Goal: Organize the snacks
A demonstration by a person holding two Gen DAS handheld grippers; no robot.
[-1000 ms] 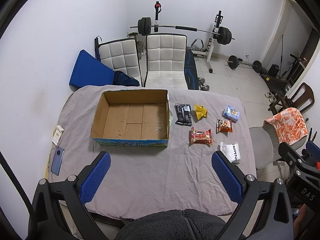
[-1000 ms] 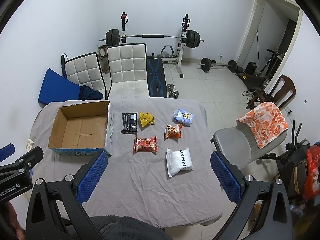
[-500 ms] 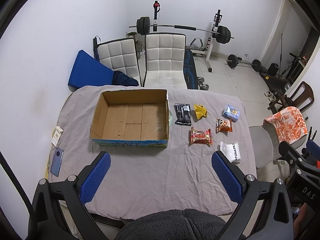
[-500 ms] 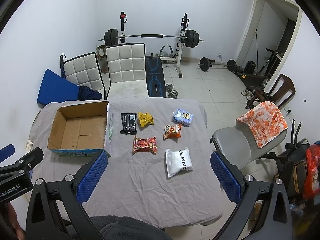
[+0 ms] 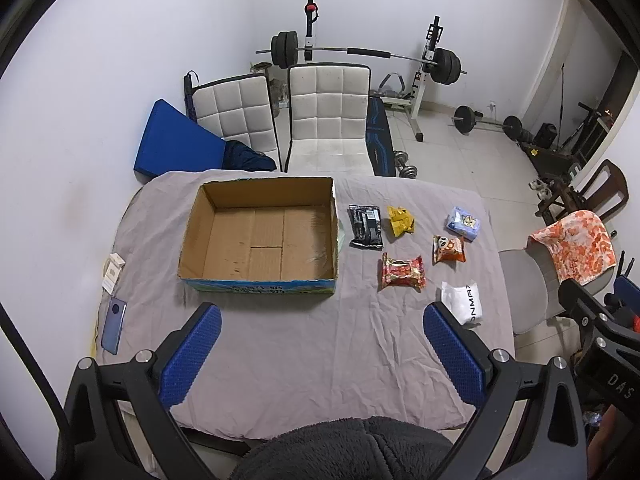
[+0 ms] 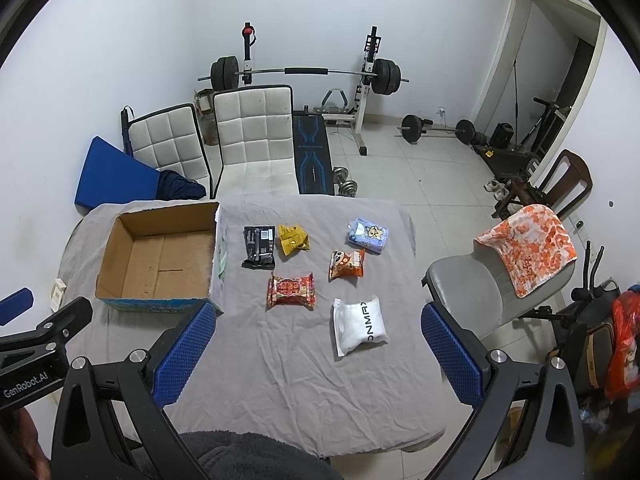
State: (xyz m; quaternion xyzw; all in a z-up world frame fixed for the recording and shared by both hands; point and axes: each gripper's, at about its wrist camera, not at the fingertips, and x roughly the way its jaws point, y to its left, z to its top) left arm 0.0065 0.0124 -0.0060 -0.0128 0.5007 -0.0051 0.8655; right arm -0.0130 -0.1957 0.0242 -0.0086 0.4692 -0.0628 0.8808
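Six snack packs lie flat on the grey table cloth (image 6: 304,380): black pack (image 6: 259,247), yellow pack (image 6: 293,239), blue pack (image 6: 368,235), orange pack (image 6: 346,264), red pack (image 6: 291,290) and white pack (image 6: 359,325). The open cardboard box (image 5: 260,234) sits just left of them. The left gripper (image 5: 324,350) and right gripper (image 6: 316,354) both hang above the table, fingers wide apart, holding nothing.

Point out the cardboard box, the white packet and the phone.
cardboard box (image 5: 260,240), left wrist view, on its bare inner floor.
white packet (image 6: 358,324), right wrist view, middle of its front.
phone (image 5: 113,325), left wrist view, middle of its back.
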